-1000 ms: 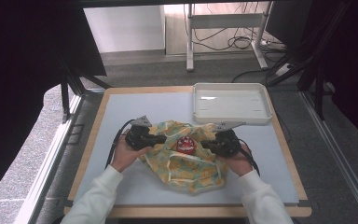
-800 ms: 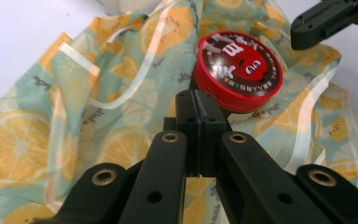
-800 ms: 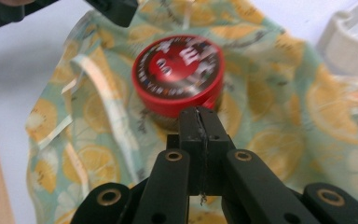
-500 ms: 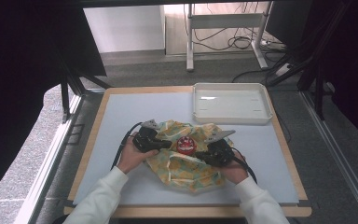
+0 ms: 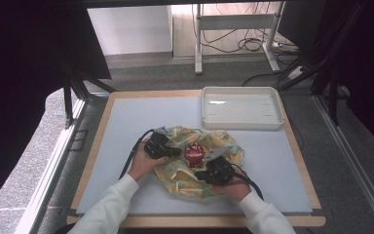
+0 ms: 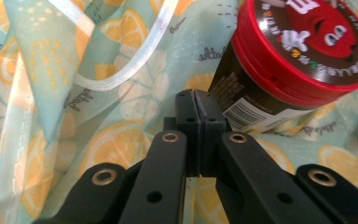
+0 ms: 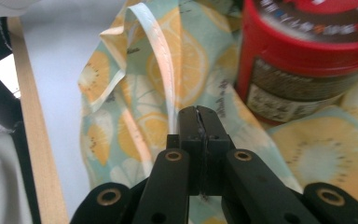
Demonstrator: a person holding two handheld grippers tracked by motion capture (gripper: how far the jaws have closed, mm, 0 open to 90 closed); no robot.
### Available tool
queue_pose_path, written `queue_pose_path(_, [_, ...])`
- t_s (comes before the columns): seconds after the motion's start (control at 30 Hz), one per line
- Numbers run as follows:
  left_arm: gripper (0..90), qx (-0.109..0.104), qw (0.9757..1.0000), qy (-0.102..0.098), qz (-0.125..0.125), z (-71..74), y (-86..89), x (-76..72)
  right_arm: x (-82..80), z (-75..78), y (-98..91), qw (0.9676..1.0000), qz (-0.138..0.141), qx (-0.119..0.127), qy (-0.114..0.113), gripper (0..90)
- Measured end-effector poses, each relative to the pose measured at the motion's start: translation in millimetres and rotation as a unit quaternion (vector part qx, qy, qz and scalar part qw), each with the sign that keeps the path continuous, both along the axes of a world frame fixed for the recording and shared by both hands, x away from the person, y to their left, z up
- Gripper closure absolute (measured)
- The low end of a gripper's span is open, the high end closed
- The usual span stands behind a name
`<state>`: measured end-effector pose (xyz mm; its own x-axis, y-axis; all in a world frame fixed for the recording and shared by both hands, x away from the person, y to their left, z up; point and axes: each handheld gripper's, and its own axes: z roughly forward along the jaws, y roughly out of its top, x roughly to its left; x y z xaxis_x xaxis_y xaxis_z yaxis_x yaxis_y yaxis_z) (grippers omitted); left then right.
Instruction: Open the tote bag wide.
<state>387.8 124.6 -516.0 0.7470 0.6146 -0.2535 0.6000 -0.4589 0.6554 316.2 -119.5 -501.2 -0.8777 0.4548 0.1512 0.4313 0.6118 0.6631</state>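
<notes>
Lemon-printed cloth [image 5: 202,161] spread crumpled on the blue-grey table [image 5: 117,136], red-lidded candy tub [image 5: 194,152] standing upright at its middle; white tray [image 5: 241,108] well apart at the far right. Step in hand, by the look of it: wrapping or bundling the tub in the cloth. Left tool [image 5: 173,151] just beside the tub's left, right tool [image 5: 205,171] near its front right, both low over the fabric. Left tool [image 6: 196,107] fully closed, jaws pressed together, nothing visibly pinched, tip next to the tub's [image 6: 289,60] base. Right tool [image 7: 199,123] likewise closed; a white hem [image 7: 161,56] rising just behind the tip, grip on it impossible to tell. Next move likely calls for opening on a cloth edge, pinching it, lifting it over the tub.
</notes>
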Motion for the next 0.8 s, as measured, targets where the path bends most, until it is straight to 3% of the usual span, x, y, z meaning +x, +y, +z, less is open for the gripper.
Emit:
queue_pose_path(0.43, [90.0, 0.003, 0.9998, 0.008, 0.020, -10.8, 3.1, 7.0, -12.2, -19.8, 6.8, 0.9991, 0.024, -0.027, 0.025, 89.3])
queue_pose_path(0.53, [90.0, -0.002, 0.9997, 0.008, 0.021, -13.0, 4.3, 9.1, -12.3, -22.8, 4.1, 0.9990, 0.023, -0.023, 0.032, 89.3])
queue_pose_path(0.8, [90.0, -0.002, 0.9998, 0.004, 0.019, -9.9, 4.5, 7.7, -13.7, -19.5, 2.0, 0.9994, 0.016, -0.020, 0.022, 89.2])
